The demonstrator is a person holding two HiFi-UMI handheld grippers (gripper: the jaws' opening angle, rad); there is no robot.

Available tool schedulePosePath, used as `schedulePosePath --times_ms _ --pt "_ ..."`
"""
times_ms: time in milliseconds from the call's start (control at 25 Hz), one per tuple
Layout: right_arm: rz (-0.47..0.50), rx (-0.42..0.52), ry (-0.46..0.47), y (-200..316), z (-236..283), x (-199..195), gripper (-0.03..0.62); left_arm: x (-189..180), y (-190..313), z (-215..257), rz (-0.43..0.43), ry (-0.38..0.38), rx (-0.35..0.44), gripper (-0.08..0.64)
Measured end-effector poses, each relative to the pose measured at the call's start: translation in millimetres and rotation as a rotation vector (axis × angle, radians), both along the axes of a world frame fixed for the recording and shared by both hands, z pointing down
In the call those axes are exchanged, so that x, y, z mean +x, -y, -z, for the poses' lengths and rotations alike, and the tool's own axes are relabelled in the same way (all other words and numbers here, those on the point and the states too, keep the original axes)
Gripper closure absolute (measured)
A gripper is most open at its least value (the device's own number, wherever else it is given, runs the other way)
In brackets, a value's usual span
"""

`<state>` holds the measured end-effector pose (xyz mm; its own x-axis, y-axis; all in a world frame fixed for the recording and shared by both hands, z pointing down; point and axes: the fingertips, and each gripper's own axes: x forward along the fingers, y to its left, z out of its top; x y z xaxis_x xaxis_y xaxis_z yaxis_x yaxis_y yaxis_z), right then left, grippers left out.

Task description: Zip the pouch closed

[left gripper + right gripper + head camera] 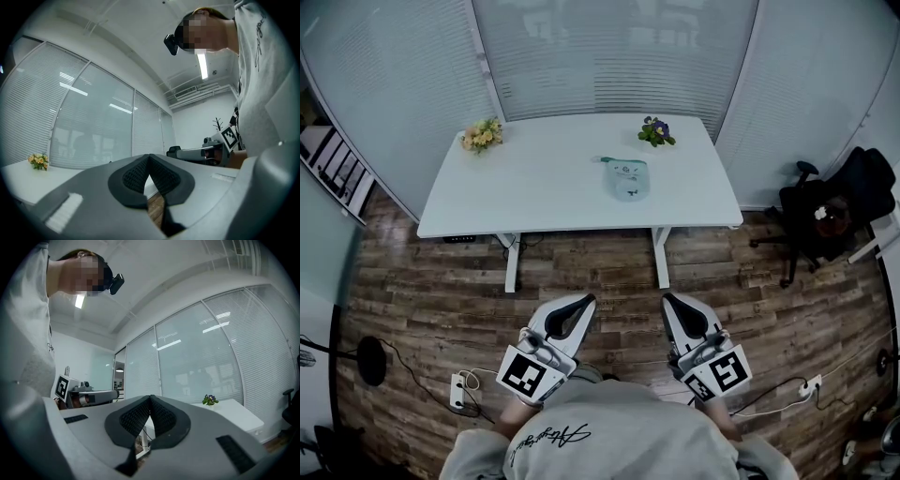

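Frosted glass walls back a white table (534, 187), where the pale pouch (627, 178) lies flat right of centre, its long axis running roughly far-to-near. The left gripper (589, 298) and right gripper (667, 297) hang well short of it, jaws together, empty.

White worktop (544, 197): yellow flower bunch (482, 135) on its far-left corner, purple flower bunch (656, 131) at far edge, right of centre. Black office chair (825, 220) off its right end. Wood floor (609, 281) beneath; power strip (457, 391) on floor, near side, left.
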<state>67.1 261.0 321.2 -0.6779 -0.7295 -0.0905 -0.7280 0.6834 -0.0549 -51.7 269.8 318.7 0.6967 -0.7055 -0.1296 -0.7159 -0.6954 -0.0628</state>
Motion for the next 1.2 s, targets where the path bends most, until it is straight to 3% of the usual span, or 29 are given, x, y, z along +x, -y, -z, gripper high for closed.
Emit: schedulePosePath --times_ms 360,560,600,640,680,880,1200 --pt "0.020 -0.011 -0.012 9 -8 -5 0.590 -3 10 -2 0.017 -0.005 -0.003 0.561" --pt "-0.062 0.036 -0.004 19 4 8 0.590 -11 27 -2 0.065 -0.037 -0.015 0.556" --pt "-0.087 0.042 0.008 22 7 12 0.475 -11 31 -1 0.071 -0.048 -0.021 0.405" --pt "-0.109 0.045 0.018 26 10 17 0.270 -10 35 0 0.074 -0.052 -0.026 0.205" --pt "-0.131 0.046 0.026 31 11 21 0.239 -10 40 0 0.078 -0.051 -0.028 0.158" --pt "-0.206 0.042 0.023 55 6 30 0.137 -21 64 -5 0.135 -0.045 -0.025 0.110" --pt "-0.254 0.047 0.037 89 7 33 0.089 -31 101 -1 0.145 -0.038 -0.008 0.097"
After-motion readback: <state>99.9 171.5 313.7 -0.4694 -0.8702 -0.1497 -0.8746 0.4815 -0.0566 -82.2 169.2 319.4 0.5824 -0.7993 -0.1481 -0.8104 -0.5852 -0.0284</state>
